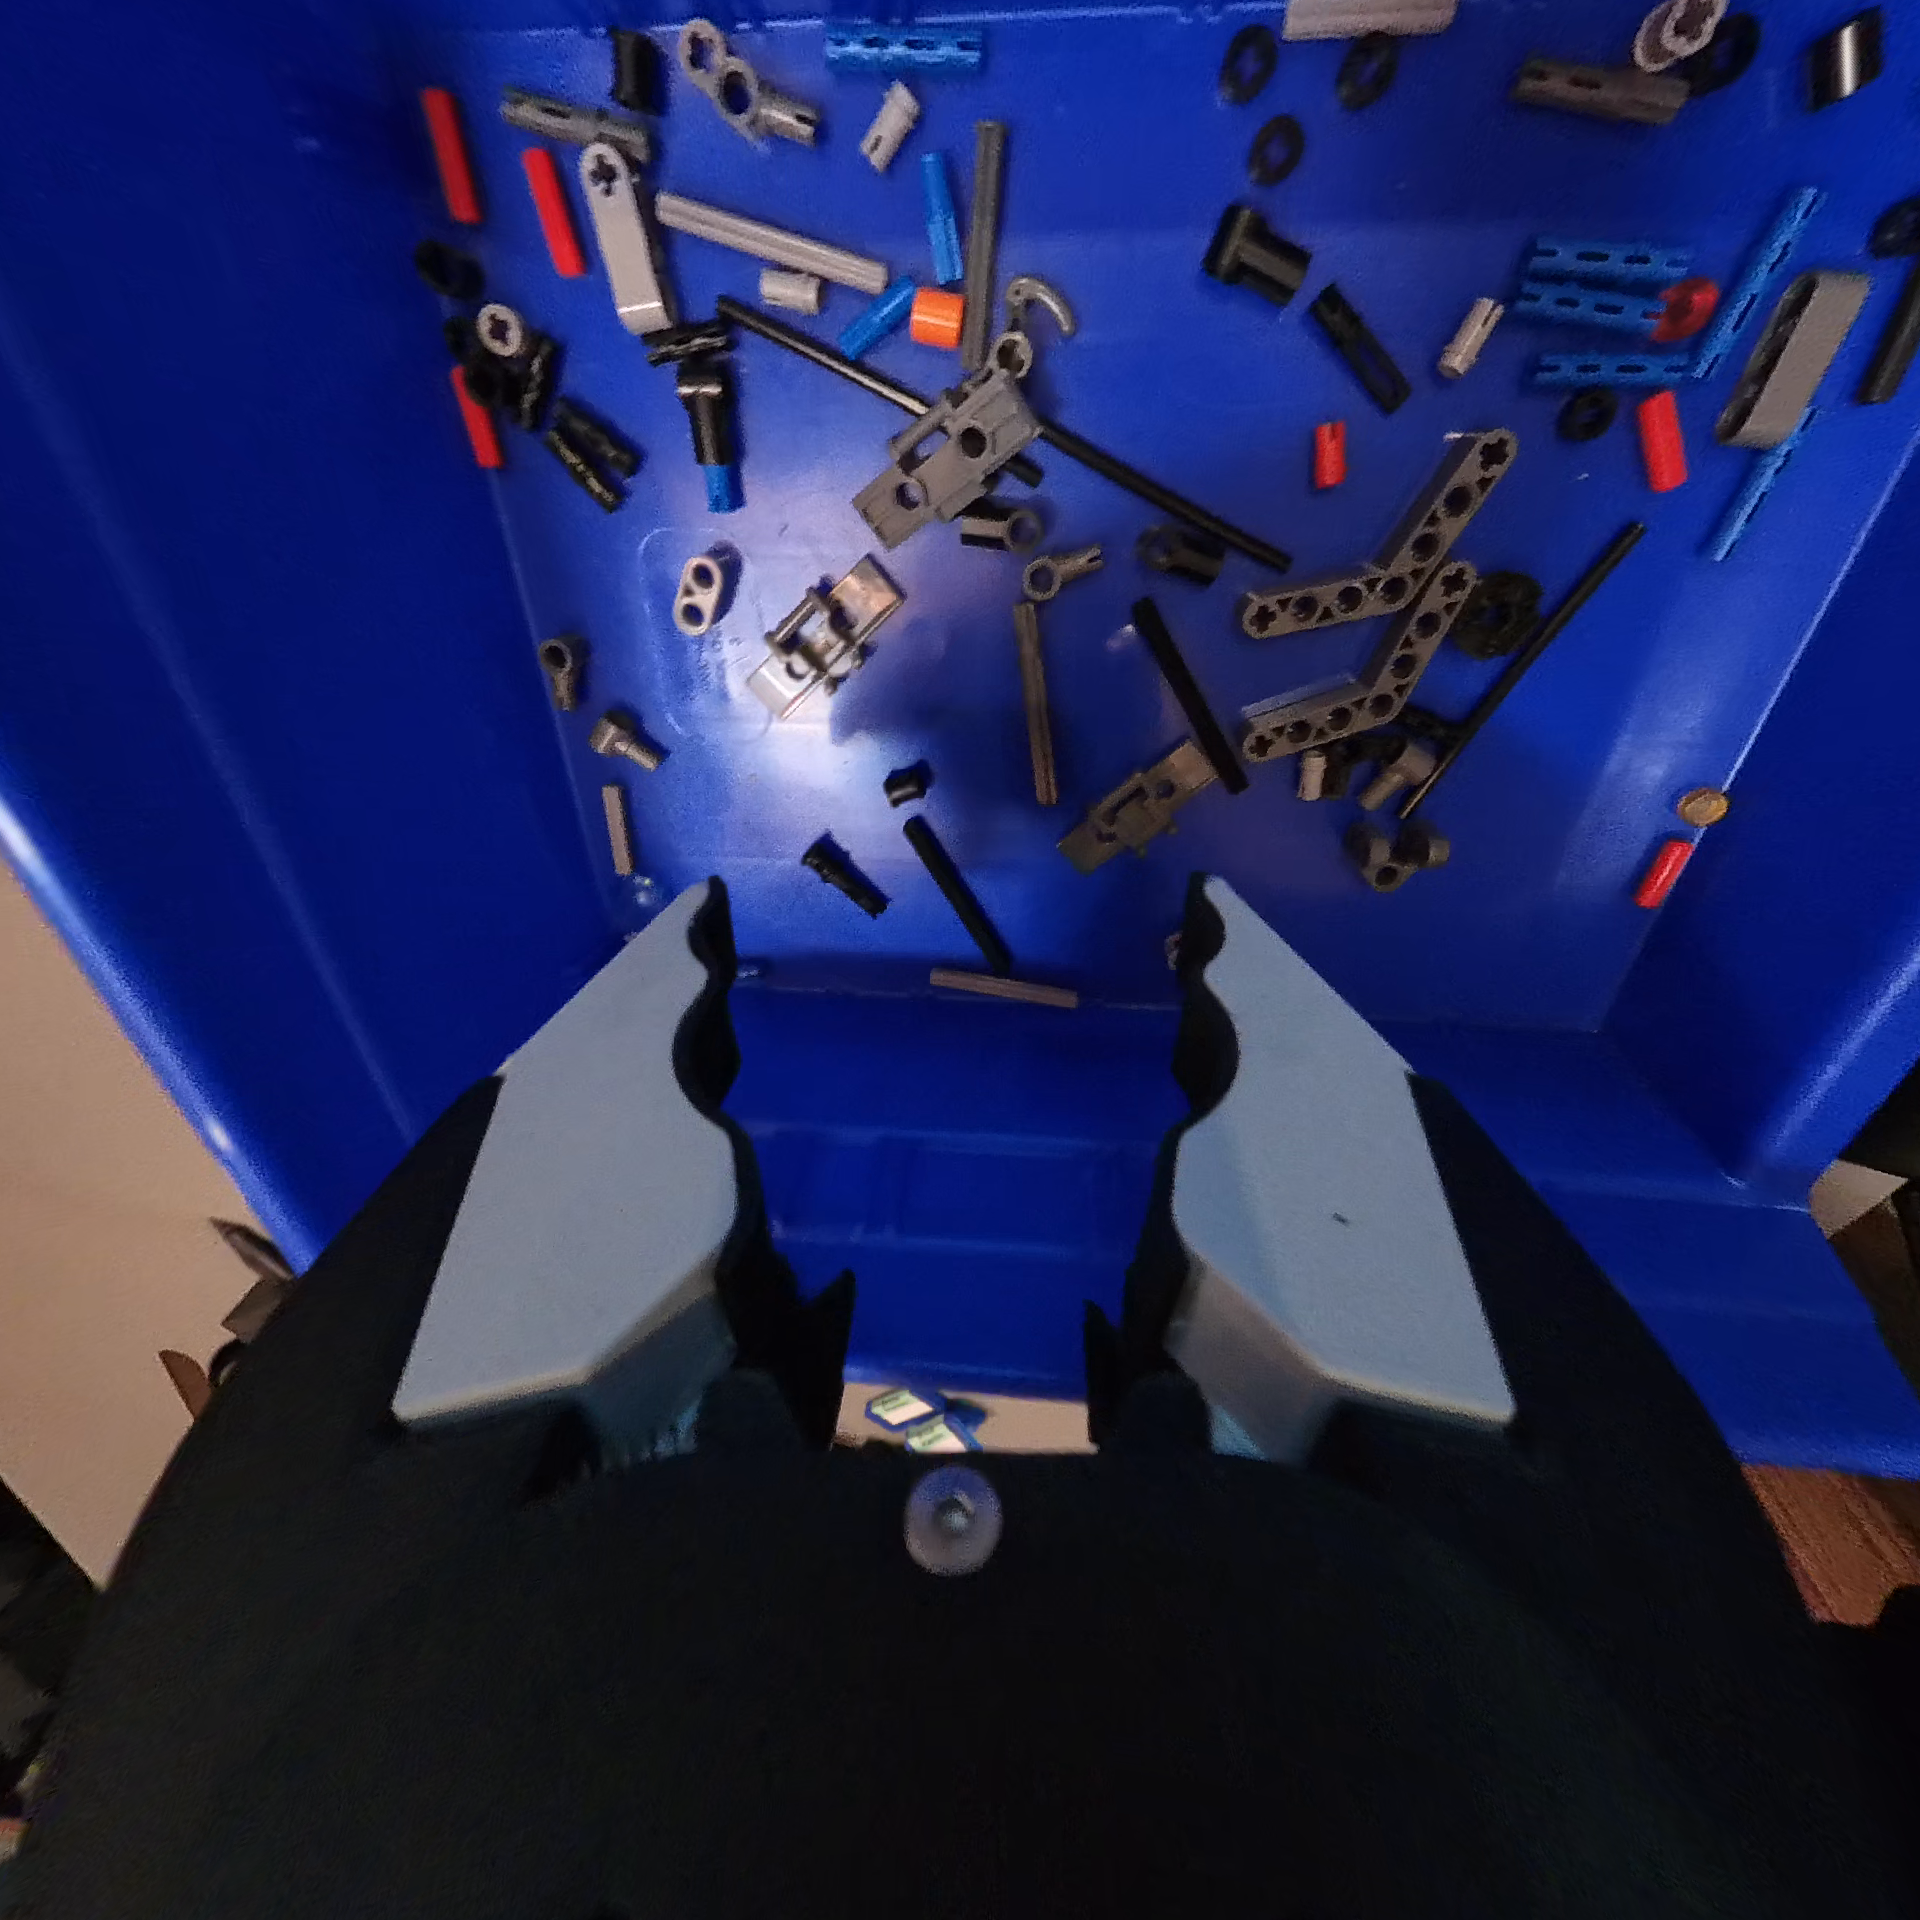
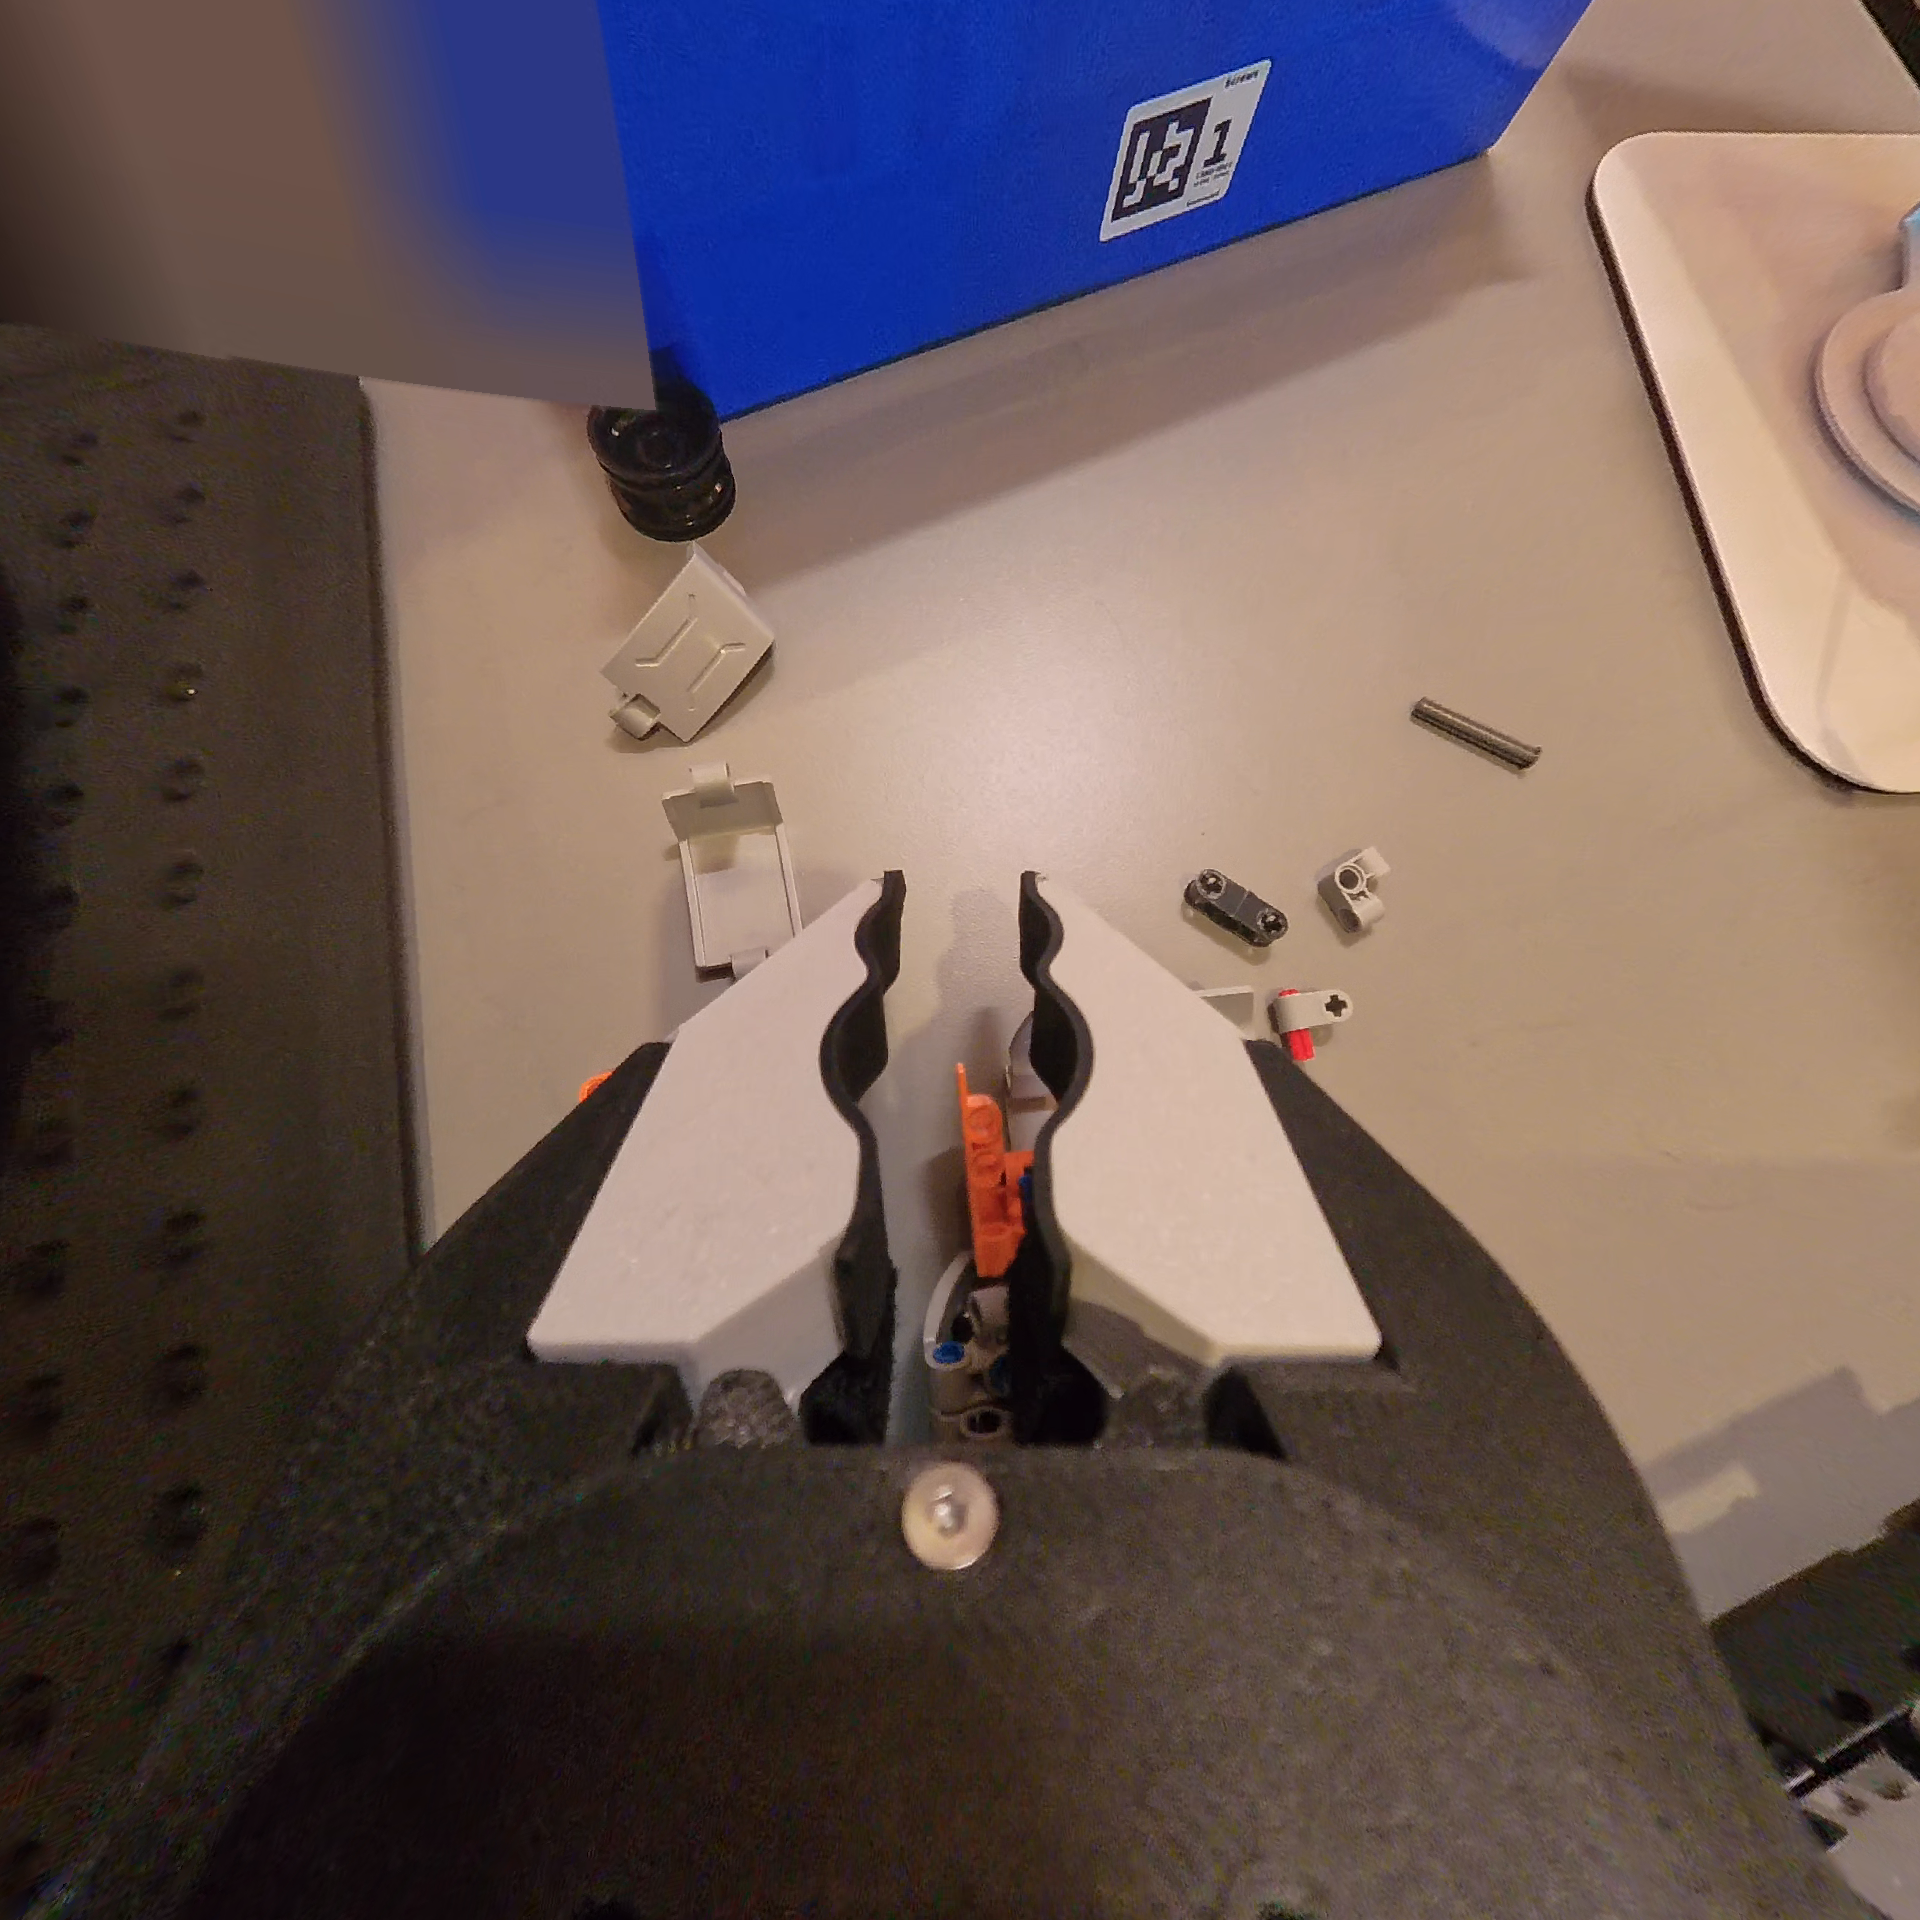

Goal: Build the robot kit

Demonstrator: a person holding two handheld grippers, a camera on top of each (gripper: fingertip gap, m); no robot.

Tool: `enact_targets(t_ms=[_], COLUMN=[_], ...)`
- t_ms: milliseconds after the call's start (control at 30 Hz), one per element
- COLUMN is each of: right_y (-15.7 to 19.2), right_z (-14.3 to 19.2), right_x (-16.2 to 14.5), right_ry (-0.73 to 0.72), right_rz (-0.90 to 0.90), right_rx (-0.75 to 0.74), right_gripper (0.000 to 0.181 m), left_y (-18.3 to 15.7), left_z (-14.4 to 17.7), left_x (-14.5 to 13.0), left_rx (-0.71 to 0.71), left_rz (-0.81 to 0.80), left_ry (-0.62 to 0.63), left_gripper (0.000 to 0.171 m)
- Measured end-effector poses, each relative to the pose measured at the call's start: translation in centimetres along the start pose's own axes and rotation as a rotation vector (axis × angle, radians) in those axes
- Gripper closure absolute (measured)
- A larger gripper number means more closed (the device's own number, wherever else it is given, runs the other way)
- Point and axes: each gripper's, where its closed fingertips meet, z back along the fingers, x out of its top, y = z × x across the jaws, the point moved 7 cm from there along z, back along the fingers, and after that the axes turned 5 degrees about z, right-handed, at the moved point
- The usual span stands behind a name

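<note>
Blue bin [image 1: 260,623] under spread left hand-held gripper [image 1: 954,894], right hand-held gripper [image 2: 962,883] seemingly empty.

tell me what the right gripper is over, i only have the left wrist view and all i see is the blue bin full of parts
Observer: The right gripper is above a grey table, outside the blue bin, with nothing at its fingertips.
Operator: jaws open there
Observer: Parted by a narrow gap. An orange and grey assembly shows through that gap; I cannot tell whether it lies underneath or touches the fingers.
Operator: any loose parts near it
Observer: Yes: a grey panel and a black wheel ahead on the left, and a dark axle ahead on the right.
</note>
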Motion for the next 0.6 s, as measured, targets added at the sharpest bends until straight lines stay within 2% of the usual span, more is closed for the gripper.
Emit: enact_targets(t_ms=[67,367,600], right_y=[0.0,0.1,0.1], right_z=[0.0,0.2,0.2], right_x=[0.0,0.1,0.2], right_ry=[-0.001,-0.003,-0.005], right_rz=[0.004,0.007,0.009], right_rx=[-0.002,-0.006,-0.006], right_gripper=[0.161,0.161,0.161], left_y=[-0.5,-1.5,-1.8], left_z=[-0.5,-1.8,-2.8], left_x=[0.4,2.1,2.0], left_rx=[-0.016,-0.056,-0.081], left_rz=[-0.023,-0.063,-0.069], left_ry=[0.001,-0.022,0.012], left_gripper=[0.102,0.118,0.124])
